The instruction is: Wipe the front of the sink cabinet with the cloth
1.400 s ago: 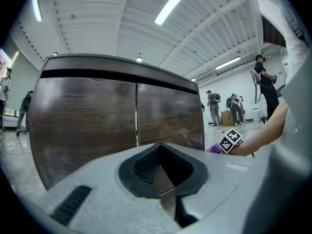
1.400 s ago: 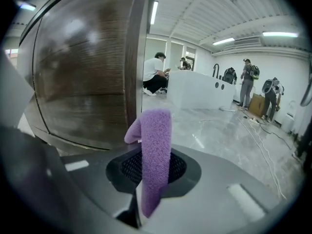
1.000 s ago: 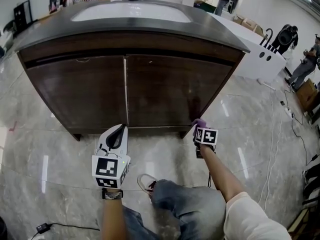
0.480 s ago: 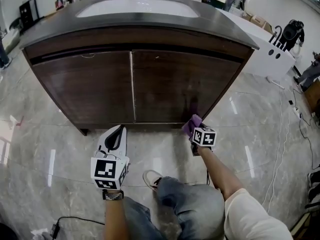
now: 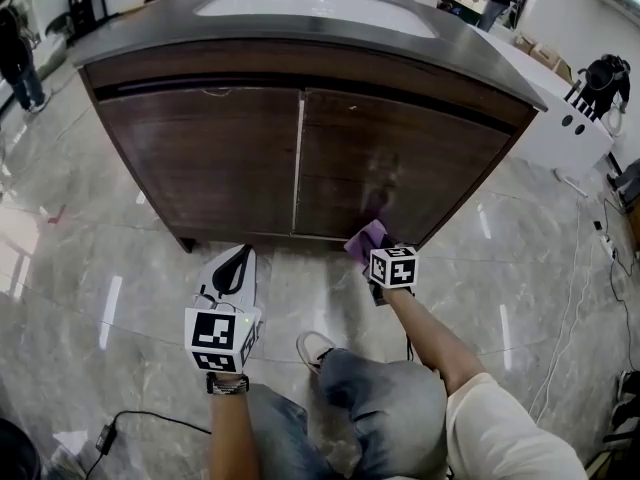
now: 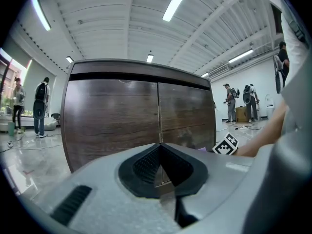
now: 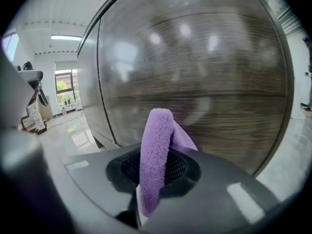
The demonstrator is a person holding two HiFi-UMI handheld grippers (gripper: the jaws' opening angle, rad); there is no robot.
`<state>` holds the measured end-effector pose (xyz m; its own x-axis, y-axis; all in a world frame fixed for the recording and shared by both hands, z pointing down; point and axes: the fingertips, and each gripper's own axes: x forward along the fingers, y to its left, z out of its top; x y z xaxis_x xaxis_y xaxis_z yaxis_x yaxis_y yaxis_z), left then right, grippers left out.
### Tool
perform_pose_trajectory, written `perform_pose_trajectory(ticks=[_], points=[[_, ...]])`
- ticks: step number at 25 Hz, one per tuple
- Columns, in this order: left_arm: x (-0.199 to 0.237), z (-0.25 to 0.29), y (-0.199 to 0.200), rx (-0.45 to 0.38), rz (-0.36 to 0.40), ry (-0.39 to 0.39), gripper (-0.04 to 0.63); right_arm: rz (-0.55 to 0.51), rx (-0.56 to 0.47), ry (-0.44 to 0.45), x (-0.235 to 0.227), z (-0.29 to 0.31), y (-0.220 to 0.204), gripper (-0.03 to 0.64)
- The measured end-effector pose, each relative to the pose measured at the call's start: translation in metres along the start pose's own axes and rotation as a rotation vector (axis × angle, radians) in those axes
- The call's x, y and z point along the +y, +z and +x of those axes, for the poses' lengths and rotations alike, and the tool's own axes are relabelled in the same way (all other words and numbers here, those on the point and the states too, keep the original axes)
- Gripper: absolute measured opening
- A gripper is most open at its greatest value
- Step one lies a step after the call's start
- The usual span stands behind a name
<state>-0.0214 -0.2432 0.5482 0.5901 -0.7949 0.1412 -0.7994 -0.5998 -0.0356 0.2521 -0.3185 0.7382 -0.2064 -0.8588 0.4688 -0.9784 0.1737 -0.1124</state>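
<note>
1. My right gripper is clamped on the purple cloth, close against the bottom of the sink cabinet front, on its right door.
2. My left gripper hangs nearer and to the left, jaws together on nothing, apart from the cabinet.

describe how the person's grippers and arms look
The left gripper has a pale smooth shell tapering to black textured pads, with a cube of black-and-white square markers behind. The right gripper carries a like cube; its shell reads grey in its own view. A dark wristband circles the left wrist; the right arm wears a short cream sleeve.
</note>
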Motion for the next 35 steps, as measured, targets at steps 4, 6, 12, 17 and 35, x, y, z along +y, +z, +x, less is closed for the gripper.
perform_pose_trajectory(ticks=[4, 6, 12, 17, 35], points=[[0.015, -0.018, -0.004, 0.013, 0.006, 0.046, 0.001, -0.036, 0.003, 0.007, 0.022, 0.010, 0.010, 0.048], [0.021, -0.028, -0.003, 0.016, 0.009, 0.070, 0.002, -0.019, -0.003, 0.002, 0.027, 0.013, 0.008, 0.046], [0.046, -0.055, -0.006, 0.025, 0.011, 0.153, 0.002, -0.046, 0.018, 0.049, 0.077, 0.042, 0.015, 0.046], [0.069, -0.074, -0.017, 0.061, 0.038, 0.216, 0.000, -0.105, 0.040, 0.065, 0.106, 0.055, 0.013, 0.046], [0.096, -0.063, -0.043, 0.086, -0.018, 0.232, 0.002, -0.383, 0.010, 0.235, 0.179, 0.090, 0.018, 0.046]])
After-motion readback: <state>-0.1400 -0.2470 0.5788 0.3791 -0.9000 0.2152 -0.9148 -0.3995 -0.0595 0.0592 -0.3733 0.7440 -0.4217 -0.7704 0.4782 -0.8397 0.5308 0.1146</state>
